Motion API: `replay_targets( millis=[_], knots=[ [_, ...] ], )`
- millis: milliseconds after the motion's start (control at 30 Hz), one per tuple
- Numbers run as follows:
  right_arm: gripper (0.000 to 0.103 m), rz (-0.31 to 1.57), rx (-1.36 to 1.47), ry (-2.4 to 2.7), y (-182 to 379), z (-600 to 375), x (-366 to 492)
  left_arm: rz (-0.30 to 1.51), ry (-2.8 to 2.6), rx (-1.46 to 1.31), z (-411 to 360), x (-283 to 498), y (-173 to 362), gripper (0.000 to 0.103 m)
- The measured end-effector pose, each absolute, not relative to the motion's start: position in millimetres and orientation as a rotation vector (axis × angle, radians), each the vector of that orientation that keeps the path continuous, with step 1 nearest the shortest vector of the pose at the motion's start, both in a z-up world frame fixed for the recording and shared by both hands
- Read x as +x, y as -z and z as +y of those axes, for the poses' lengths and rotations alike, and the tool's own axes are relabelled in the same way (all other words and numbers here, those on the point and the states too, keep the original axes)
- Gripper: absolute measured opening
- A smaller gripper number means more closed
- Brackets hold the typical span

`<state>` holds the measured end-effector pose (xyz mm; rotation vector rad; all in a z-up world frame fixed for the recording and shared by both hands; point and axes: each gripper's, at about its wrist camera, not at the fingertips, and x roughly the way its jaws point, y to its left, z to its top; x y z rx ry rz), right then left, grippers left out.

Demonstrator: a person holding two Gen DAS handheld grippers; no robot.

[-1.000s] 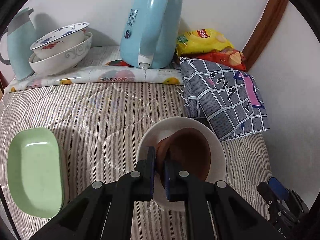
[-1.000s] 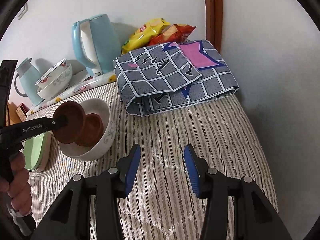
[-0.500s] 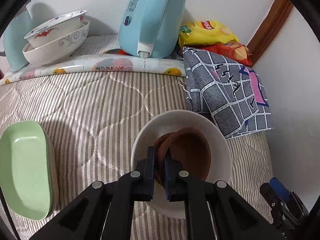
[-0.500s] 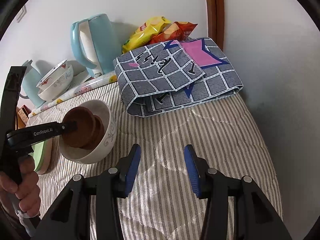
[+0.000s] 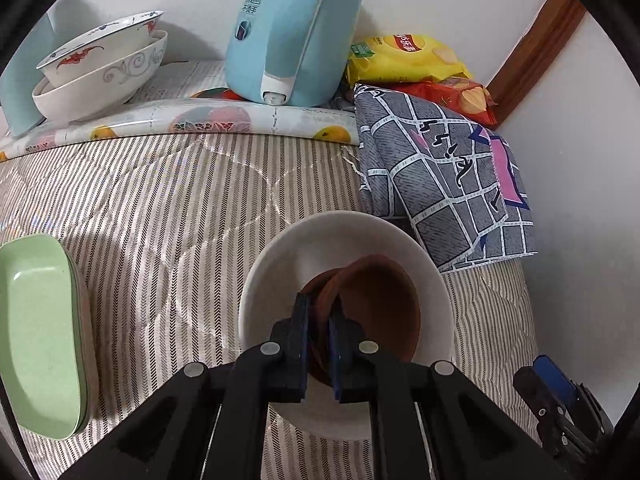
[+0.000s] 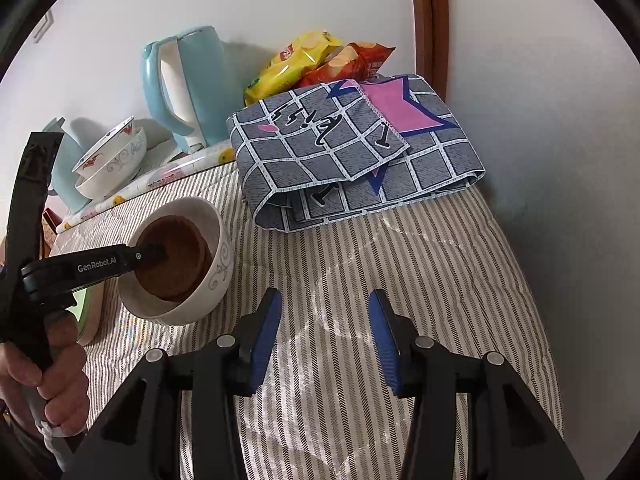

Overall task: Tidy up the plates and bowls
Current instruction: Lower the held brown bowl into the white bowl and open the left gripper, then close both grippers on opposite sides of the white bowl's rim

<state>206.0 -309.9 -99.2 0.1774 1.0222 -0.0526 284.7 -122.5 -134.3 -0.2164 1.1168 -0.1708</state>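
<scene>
Brown bowl (image 5: 380, 300) — round, matte, tilted on edge with its hollow facing right — sits inside the white bowl (image 5: 320, 248) on the striped bed (image 5: 160, 208), another brown one beneath. Left gripper (image 5: 320, 344) pinches its rim; right gripper (image 6: 326, 336) hangs open — empty.

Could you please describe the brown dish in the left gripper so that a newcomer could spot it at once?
Find the tall light blue kettle at the back wall, then come forward across the striped quilt to the white bowl. Inside it, the brown dish is pinched at its rim by the left gripper, tilted over a second brown dish.
</scene>
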Motion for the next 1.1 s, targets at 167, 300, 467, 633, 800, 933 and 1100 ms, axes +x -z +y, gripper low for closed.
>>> replay_targets(
  millis=[167, 300, 467, 633, 800, 933, 1100],
  knots=[
    [0.045, 1.027, 0.166, 0.038, 99, -303, 207, 1.130, 0.190, -0.204, -122, 285, 135, 0.010],
    [0.045, 1.031, 0.159, 0.025, 99, -297, 208, 1.147, 0.205, -0.190, -122, 284, 133, 0.013],
    [0.045, 1.030, 0.156, 0.011, 98, -290, 212, 1.134, 0.211, -0.178, -120, 279, 127, 0.019],
    [0.046, 1.026, 0.151, -0.002, 95, -282, 216, 1.104, 0.208, -0.167, -116, 274, 116, 0.019],
    [0.047, 1.012, 0.156, -0.027, 90, -273, 222, 1.076, 0.198, -0.162, -106, 269, 104, 0.019],
    [0.047, 1.013, 0.172, -0.050, 90, -269, 231, 1.071, 0.168, -0.160, -96, 269, 101, 0.019],
    [0.047, 1.030, 0.201, -0.083, 92, -263, 244, 1.097, 0.146, -0.166, -86, 271, 110, 0.019]
  ],
)
